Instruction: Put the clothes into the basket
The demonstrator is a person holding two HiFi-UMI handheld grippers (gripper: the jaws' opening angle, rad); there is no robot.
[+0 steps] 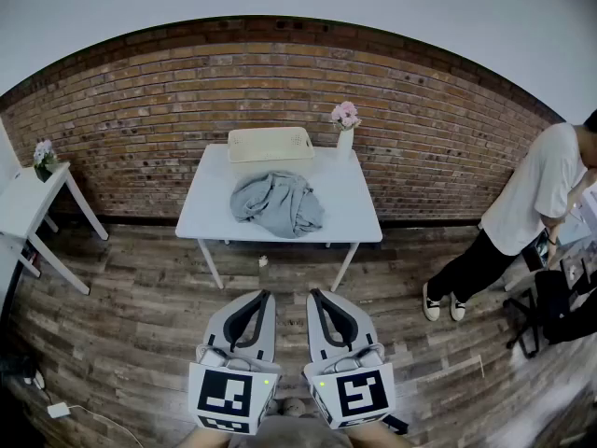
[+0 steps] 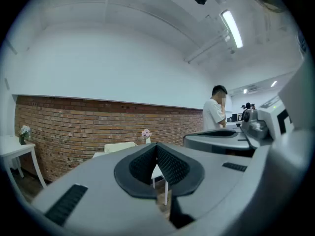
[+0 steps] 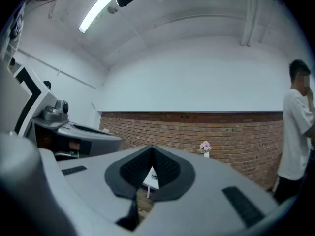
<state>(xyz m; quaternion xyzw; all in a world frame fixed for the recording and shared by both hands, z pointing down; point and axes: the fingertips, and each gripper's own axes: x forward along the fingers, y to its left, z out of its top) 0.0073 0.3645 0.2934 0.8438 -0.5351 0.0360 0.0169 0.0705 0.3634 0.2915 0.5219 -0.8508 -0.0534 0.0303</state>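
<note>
A crumpled grey garment [image 1: 278,203] lies in the middle of a white table [image 1: 354,220]. Behind it, at the table's back edge, stands a cream basket [image 1: 270,144], empty as far as I can see. My left gripper [image 1: 257,295] and right gripper [image 1: 319,294] hang side by side well in front of the table, over the floor, both shut with nothing between the jaws. In the left gripper view the jaws [image 2: 157,145] meet, and the basket [image 2: 118,146] shows small beyond them. In the right gripper view the jaws [image 3: 150,148] meet too, with a bit of the table [image 3: 152,178] showing below.
A vase of pink flowers [image 1: 345,119] stands at the table's back right corner. A second white table [image 1: 23,203] with flowers is at the left. A person in a white shirt [image 1: 532,203] stands at the right by a brick wall. A cable lies on the wooden floor at lower left.
</note>
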